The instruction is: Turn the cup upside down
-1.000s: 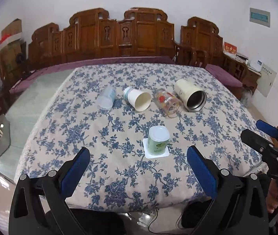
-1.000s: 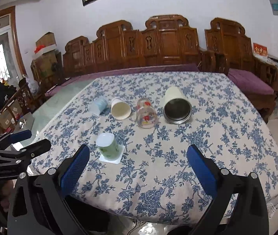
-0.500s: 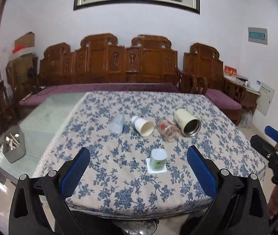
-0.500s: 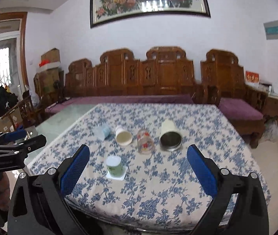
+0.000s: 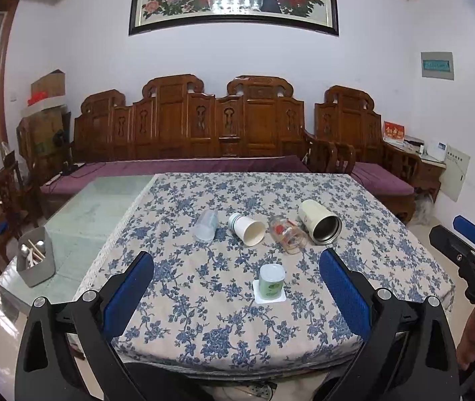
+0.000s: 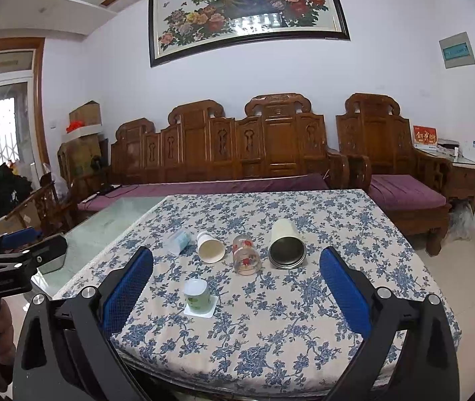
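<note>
Left gripper (image 5: 236, 279): blue-padded fingers (image 5: 129, 289) spread wide, nothing between them, touching nothing; it is held off the near edge of the counter (image 5: 404, 267). Right gripper (image 6: 236, 279): fingers (image 6: 344, 292) likewise wide apart and empty, also back from the near edge. Each gripper shows at the margin of the other's view.

Green cup (image 5: 272, 282) stands mouth-down on a white square coaster (image 5: 268, 295), toward the near edge, roughly mid-width of the counter. Base faces up; it sits apart from both grippers.

Behind it, across the middle of the blue floral tablecloth (image 5: 204, 300), four vessels lie on their sides in a row: a clear plastic cup (image 5: 206, 225), a white paper cup (image 5: 247, 229) with its mouth toward the near edge, a glass jar with red print (image 5: 287, 238), and a cream tumbler with a steel interior (image 5: 319, 222). The jar lies just beside the tumbler.

At the left, where the glass top is uncovered, a grey utensil holder (image 5: 35, 262) sits near the counter's edge. Carved wooden bench (image 5: 204, 127) runs along the far wall beyond the counter.
</note>
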